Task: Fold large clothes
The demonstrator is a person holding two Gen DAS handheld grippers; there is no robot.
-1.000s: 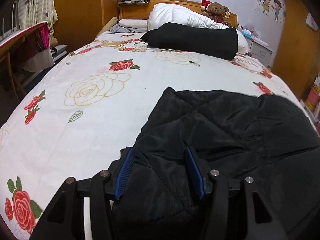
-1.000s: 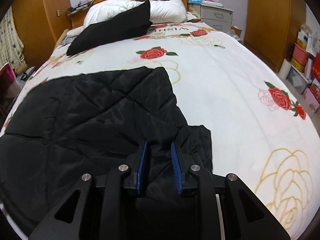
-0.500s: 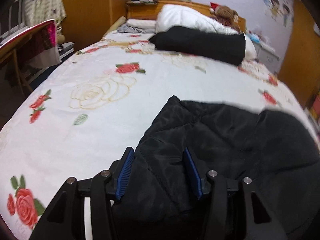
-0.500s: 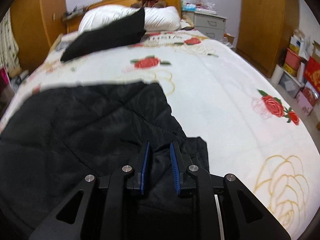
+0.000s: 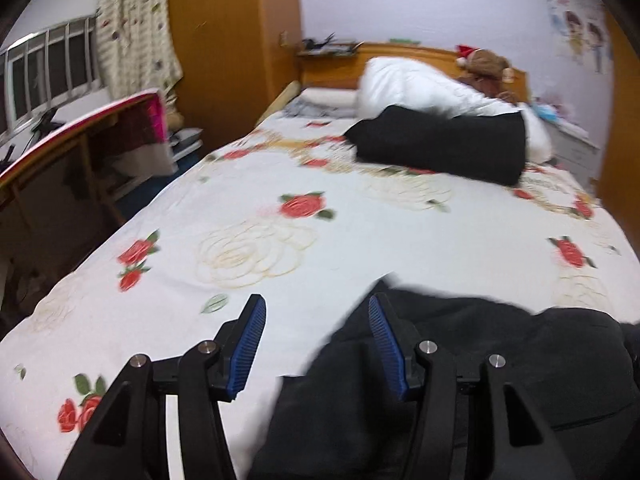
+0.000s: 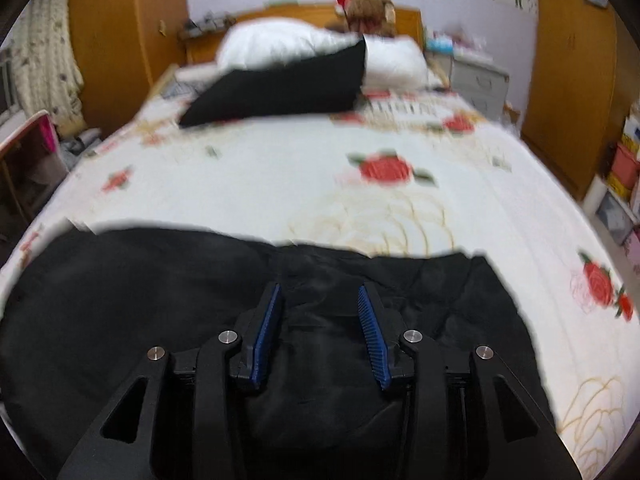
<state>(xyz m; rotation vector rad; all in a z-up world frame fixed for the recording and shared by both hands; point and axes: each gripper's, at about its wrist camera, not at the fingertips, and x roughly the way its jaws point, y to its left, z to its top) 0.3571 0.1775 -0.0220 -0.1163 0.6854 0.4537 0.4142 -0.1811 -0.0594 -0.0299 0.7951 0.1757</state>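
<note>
Now my left gripper tilts downward, jaws spread, over the black jacket's left edge on the bed. My right gripper tilts down too, jaws opening above the cloth, gripping nothing.

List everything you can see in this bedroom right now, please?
Jacket: one, black, quilted, near end of the bed.
Bedspread: one, white with red roses, covering the bed.
Folded garment: one, black, leaning on the duvet near the headboard.
Duvet: one, white, bundled at the headboard.
Teddy bear: one, brown, by the headboard.
Curtain: one, pale patterned, beside the window.
Nightstand: one, grey, beside the bed.
Left claw: black with blue pads, apart, over the jacket's edge.
Right claw: same colours, jaws opening above the jacket.
</note>
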